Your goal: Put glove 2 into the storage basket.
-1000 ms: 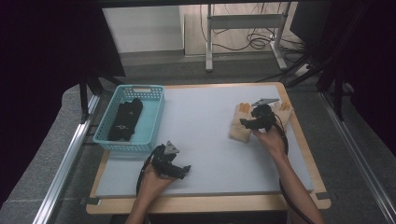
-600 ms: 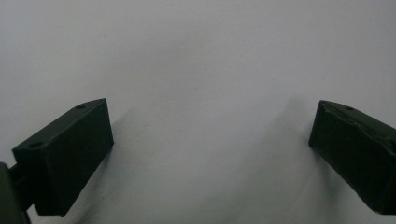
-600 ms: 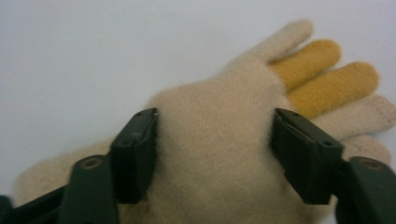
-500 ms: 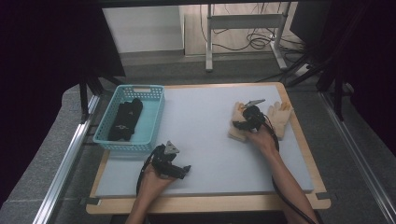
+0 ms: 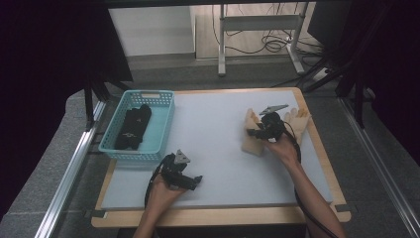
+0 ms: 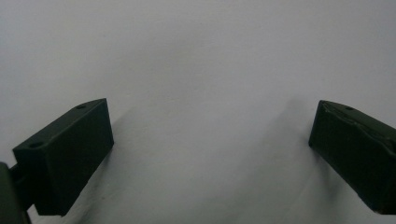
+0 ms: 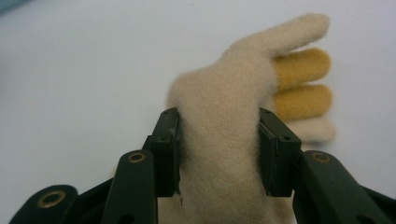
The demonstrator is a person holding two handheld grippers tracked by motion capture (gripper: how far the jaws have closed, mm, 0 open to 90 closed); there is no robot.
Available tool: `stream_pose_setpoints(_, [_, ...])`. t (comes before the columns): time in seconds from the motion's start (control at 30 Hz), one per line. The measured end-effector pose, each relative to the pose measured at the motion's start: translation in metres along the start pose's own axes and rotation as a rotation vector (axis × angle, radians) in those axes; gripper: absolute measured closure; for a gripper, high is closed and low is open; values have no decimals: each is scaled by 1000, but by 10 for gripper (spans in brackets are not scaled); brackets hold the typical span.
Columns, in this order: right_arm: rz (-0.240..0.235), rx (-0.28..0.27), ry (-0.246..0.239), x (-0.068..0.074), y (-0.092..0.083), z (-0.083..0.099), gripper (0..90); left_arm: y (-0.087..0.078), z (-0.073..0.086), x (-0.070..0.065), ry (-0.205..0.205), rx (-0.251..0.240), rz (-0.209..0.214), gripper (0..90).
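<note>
Nearest, at about 7 o'clock on the pale grey table mat (image 5: 218,148): left gripper (image 5: 190,182), jaws spread wide over bare mat, nothing between them, in the same spot as a second ago. In its own view, the two black jaws far apart at either edge.

Farther out, at about 3 o'clock: right gripper (image 5: 252,133), now shifted slightly toward 9 o'clock from where it sat a second ago, over the near cream woollen knit glove (image 7: 219,140). Jaws just closed in from a wider spread, now pinching the glove's palm from both sides, wool bulging between the pads (image 7: 172,149). Mustard-yellow fingertips visible beyond the grip.

Just beyond, toward 2 o'clock: a second cream glove (image 5: 298,120), flat on the mat.

At 10 o'clock: teal plastic lattice basket (image 5: 163,126) holding black gloves (image 5: 132,128), unchanged.
</note>
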State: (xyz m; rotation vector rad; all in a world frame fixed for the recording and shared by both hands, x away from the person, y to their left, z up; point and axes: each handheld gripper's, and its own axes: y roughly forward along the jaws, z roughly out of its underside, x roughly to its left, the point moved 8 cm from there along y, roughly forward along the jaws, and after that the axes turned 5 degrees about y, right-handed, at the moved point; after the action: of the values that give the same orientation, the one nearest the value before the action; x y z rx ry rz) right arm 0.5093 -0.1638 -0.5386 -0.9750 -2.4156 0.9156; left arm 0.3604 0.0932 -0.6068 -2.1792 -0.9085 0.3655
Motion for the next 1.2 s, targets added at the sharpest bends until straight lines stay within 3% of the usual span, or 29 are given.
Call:
stream_pose_setpoints(0.13, [-41, -11, -18, 27, -14, 0, 546, 0, 0, 0, -2, -2, -1, 1])
stream_pose_setpoints(0.27, [-88, 6, -30, 60, -17, 9, 537, 0, 0, 0, 0, 0, 0, 1])
stream_pose_setpoints(0.37, [-117, 20, -41, 85, -13, 19, 533, 0, 0, 0, 0, -1, -1, 1])
stream_pose_setpoints(0.53, [-155, 33, -37, 113, -4, 34, 513, 0, 0, 0, 3, -1, -2, 1])
stream_pose_setpoints(0.67, [-191, 63, -46, 129, 3, 47, 394, 0, 0, 0, 1, -3, -2, 1])
stream_pose_setpoints(0.77, [-167, 49, -61, 127, 0, 44, 326, 0, 0, 0, 1, -3, -2, 2])
stream_pose_setpoints(0.93, [-123, 12, -43, 104, -11, 34, 328, 0, 0, 0, 0, -2, -2, 1])
stream_pose_setpoints(1.03, [-93, 15, -37, 88, -12, 36, 386, 0, 0, 0, -1, -2, -1, 1])
stream_pose_setpoints(1.2, [-97, 15, -39, 71, -14, 43, 522, 0, 0, 0, 0, 0, 0, 1])
